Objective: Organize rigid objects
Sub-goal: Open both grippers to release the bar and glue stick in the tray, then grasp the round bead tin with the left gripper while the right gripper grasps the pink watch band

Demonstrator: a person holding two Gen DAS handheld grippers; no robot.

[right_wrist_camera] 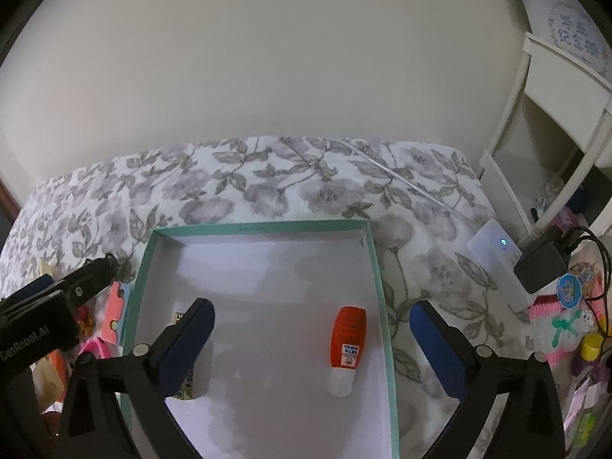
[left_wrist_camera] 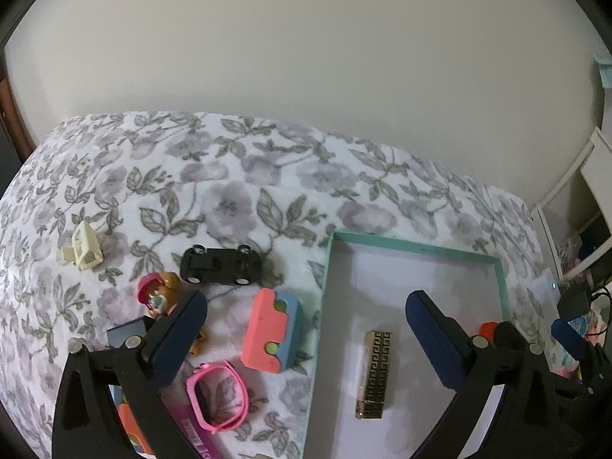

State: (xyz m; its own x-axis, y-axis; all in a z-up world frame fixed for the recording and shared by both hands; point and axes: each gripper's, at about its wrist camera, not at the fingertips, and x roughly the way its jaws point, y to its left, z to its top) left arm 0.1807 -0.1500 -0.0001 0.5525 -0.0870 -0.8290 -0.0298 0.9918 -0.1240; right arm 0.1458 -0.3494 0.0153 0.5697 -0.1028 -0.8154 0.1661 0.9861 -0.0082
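A teal-rimmed tray (left_wrist_camera: 417, 246) with a white floor lies on the flowered bedspread. A gold patterned bar (left_wrist_camera: 376, 373) lies in the tray, beneath my open left gripper (left_wrist_camera: 306, 306), which holds nothing. Left of the tray lie a pink and blue block (left_wrist_camera: 271, 331), an upturned black toy car (left_wrist_camera: 222, 266), a small doll (left_wrist_camera: 157, 294), pink glasses (left_wrist_camera: 218, 397) and a cream toy (left_wrist_camera: 86, 250). My right gripper (right_wrist_camera: 311, 311) stands open and empty over the tray (right_wrist_camera: 264, 227), above an orange and white bottle (right_wrist_camera: 346, 344) lying on the tray floor.
A white power strip (right_wrist_camera: 497, 256) with a black adapter (right_wrist_camera: 541, 267) and cables sits right of the tray. A white shelf unit (right_wrist_camera: 554, 114) stands beyond, with colourful clutter (right_wrist_camera: 566, 329) below it. A plain wall backs the bed.
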